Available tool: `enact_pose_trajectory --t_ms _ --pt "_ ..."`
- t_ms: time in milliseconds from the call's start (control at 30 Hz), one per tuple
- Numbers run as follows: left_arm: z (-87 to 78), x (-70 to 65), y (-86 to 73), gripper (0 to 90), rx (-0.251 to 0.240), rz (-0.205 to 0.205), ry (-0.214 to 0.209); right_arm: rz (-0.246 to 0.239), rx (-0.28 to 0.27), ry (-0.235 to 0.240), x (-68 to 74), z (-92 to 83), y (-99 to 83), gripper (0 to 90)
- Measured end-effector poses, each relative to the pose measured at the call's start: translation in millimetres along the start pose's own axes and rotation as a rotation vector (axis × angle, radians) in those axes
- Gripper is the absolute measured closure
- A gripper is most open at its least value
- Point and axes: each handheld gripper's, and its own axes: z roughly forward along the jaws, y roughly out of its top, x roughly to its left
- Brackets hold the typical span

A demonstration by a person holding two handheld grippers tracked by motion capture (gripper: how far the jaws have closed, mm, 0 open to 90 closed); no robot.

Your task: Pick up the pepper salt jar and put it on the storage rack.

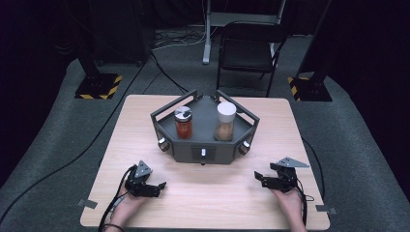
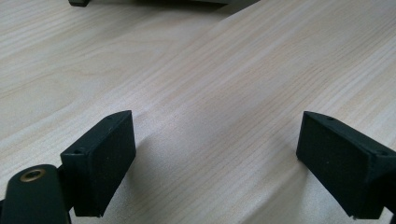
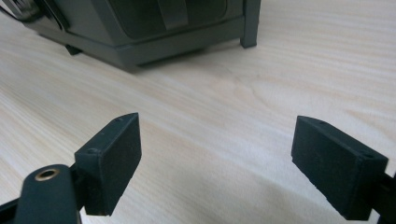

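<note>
- My left gripper (image 1: 155, 186) sits low over the near left part of the table (image 1: 203, 203), my hand behind it at the table's near edge.
- Its fingers (image 2: 105, 158) are spread wide and released; in the left gripper view there is just bare pale wood grain between them.
- My right gripper (image 1: 261, 178) sits over the near right part of the table, its grey three-cornered plate on top and its cable trailing back past my wrist.
- Its fingers (image 3: 114, 161) are also parted and grasp nothing; the right gripper view shows plain table surface in the gap.
- The dark grey rack (image 1: 203, 154) stands at the middle of the table, farther from me than both grippers and apart from them. In the right gripper view its lower front edge (image 3: 140, 46) lies ahead of my fingers, with open wood between.
- On the rack, the jar with red contents (image 1: 183, 123) stands upright on the left side under a silver-and-dark lid.
- The jar with brown contents (image 1: 225, 122) stands upright on the right side under a white cap, with a gap between it and the red one.
- Neither jar is touched by my fingers.
- Beyond the table a black chair (image 1: 249, 50) stands on the grey floor.
</note>
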Motion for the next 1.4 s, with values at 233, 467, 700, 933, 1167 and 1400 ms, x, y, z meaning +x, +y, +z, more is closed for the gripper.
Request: enact_pose_trajectory --t_ms 233,467,700,933,1167,1400 --pt "-0.1 0.1 0.2 11.3 0.002 0.002 0.0 -0.001 0.026 0.004 0.4 1.0 -4.4 15.1" --pt "0.0 -0.1 0.0 11.3 0.0 0.0 0.0 -0.013 0.062 -0.003 3.6 3.7 -6.0 14.9" --pt "0.0 -0.1 0.0 11.3 0.0 0.0 0.0 -0.035 0.083 -0.015 10.3 1.6 -6.1 14.6" --pt "0.0 -0.1 0.0 11.3 0.0 0.0 0.0 -0.054 0.093 -0.039 18.4 -3.6 -9.4 14.5" --pt "-0.1 0.0 0.2 11.3 0.001 0.002 0.0 -0.097 0.109 -0.062 26.6 -4.8 -9.7 13.8" --pt "0.0 0.0 0.0 11.3 0.0 0.0 0.0 -0.131 0.125 -0.077 32.0 -2.7 -7.6 13.0"
